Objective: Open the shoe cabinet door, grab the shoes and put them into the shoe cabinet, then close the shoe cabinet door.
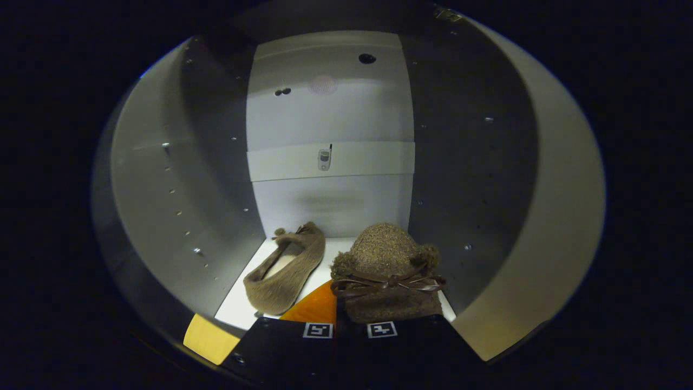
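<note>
I am looking into the open shoe cabinet [330,200], which has a white back wall and side walls. A brown knitted shoe [287,271] lies tipped on its side on the cabinet floor [235,311], ahead of the fingers and to their left. A second brown shoe with a ribbon bow [387,265] sits right at the fingertips, toe pointing into the cabinet, just above the floor. My gripper [337,314] has its fingers nearly together, shut on the rear edge of this shoe. The pinch itself is hidden by the shoe.
The side walls [200,179] carry rows of small peg holes. A white cross strip [368,160] with a small fitting spans the back wall at mid height. The cabinet's front edges [563,216] curve around both sides. A yellowish patch [208,338] shows below the left front corner.
</note>
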### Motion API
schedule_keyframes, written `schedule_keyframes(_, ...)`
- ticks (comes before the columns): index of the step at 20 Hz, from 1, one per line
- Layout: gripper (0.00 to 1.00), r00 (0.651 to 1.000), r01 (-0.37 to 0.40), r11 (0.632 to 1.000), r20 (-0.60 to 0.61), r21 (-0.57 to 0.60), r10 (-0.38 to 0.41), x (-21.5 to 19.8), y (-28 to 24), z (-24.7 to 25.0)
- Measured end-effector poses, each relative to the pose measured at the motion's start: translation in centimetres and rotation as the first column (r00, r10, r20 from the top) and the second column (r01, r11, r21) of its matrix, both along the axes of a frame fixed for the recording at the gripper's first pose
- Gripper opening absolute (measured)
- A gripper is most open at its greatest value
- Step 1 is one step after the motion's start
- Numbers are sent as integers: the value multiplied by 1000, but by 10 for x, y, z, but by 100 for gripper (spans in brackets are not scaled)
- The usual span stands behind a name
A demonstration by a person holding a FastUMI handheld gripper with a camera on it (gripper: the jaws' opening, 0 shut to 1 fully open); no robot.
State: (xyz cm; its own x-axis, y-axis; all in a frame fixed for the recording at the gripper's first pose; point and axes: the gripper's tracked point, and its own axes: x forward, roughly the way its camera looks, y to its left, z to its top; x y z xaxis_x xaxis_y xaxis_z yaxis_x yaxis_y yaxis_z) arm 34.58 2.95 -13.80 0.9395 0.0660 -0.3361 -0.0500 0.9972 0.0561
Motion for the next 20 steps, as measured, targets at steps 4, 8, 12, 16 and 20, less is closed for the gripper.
schedule_keyframes(4, 8, 996, -5, 1000, -92, -15, 3, 51, 5, -28)
schedule_keyframes(8, 8, 987, 5, 1000, -162, -5, -6, 88, 8, -57)
schedule_keyframes(12, 8, 974, 15, 1000, -227, -10, -16, 111, 11, -81)
schedule_keyframes(16, 9, 971, 13, 999, -239, -41, -22, 120, 14, -87)
schedule_keyframes(20, 23, 965, -17, 998, -262, -54, 2, 108, 18, -87)
